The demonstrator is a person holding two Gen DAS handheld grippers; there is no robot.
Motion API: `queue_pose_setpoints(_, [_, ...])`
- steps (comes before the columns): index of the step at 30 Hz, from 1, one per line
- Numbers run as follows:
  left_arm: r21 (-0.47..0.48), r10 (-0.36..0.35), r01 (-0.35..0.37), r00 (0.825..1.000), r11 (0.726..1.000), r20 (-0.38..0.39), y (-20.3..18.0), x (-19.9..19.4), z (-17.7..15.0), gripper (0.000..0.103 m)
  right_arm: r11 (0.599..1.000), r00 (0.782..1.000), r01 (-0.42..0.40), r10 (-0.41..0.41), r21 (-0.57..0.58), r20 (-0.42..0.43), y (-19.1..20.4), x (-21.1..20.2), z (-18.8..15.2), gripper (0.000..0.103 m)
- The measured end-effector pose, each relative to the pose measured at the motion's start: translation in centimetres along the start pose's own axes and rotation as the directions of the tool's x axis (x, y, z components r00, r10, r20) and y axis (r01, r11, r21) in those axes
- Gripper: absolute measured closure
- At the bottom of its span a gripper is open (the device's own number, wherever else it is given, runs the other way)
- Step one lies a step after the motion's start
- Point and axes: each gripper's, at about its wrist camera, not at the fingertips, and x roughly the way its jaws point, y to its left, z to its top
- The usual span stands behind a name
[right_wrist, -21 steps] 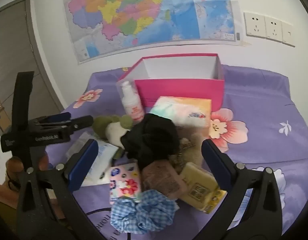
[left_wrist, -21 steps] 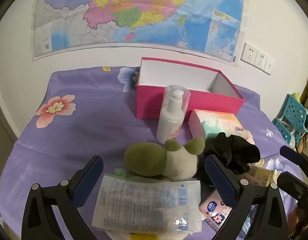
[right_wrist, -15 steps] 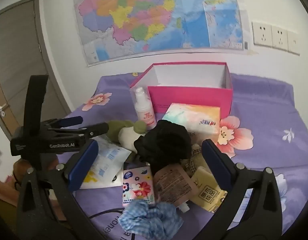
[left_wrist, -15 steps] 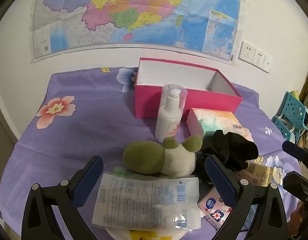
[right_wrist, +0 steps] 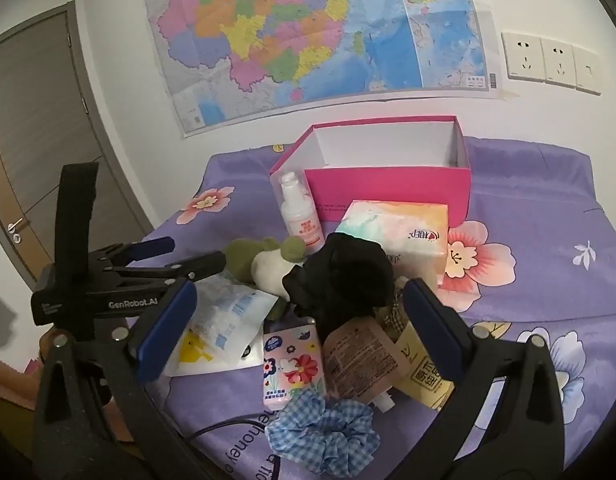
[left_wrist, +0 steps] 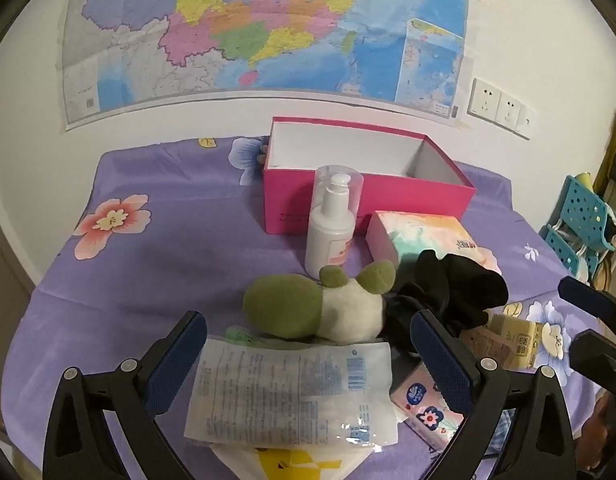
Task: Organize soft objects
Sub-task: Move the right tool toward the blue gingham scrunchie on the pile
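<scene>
Hanging wide apart and empty, the left gripper [left_wrist: 308,354] frames a clear plastic packet [left_wrist: 294,394] without touching it; closing here risks the slick film sliding out. The plush toy [left_wrist: 320,306] lies at twelve o'clock from it, the black cloth [left_wrist: 452,294] at one o'clock, the empty pink box [left_wrist: 368,196] beyond. The right gripper [right_wrist: 300,330] is equally spread and bare above the clutter, the blue scrunchie [right_wrist: 324,426] at six o'clock; a careless grab could drag neighbours.
</scene>
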Motion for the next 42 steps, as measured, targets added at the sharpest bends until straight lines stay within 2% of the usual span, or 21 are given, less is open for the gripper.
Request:
queue_pose_setpoints(18, [0.023, 0.032, -0.033, 0.999, 0.999, 0.032, -0.8, -1.3, -0.5, 0.0, 0.994, 0.994, 0.108, -0.108, -0.015, -0.015, 0.1, 1.1, -0.6, 0.0])
queue_pose_setpoints(30, [0.028, 0.043, -0.044, 0.998, 0.999, 0.045, -1.0, -1.8, -0.6, 0.0, 0.993, 0.992, 0.121, -0.121, -0.002, -0.026, -0.3, 1.4, -0.9, 0.0])
queue_pose_setpoints(42, [0.045, 0.024, -0.026, 0.999, 0.999, 0.038, -1.6, -1.8, -1.0, 0.0, 0.992, 0.991, 0.13, -0.129, 0.011, -0.032, -0.8, 0.8, -1.7, 0.0])
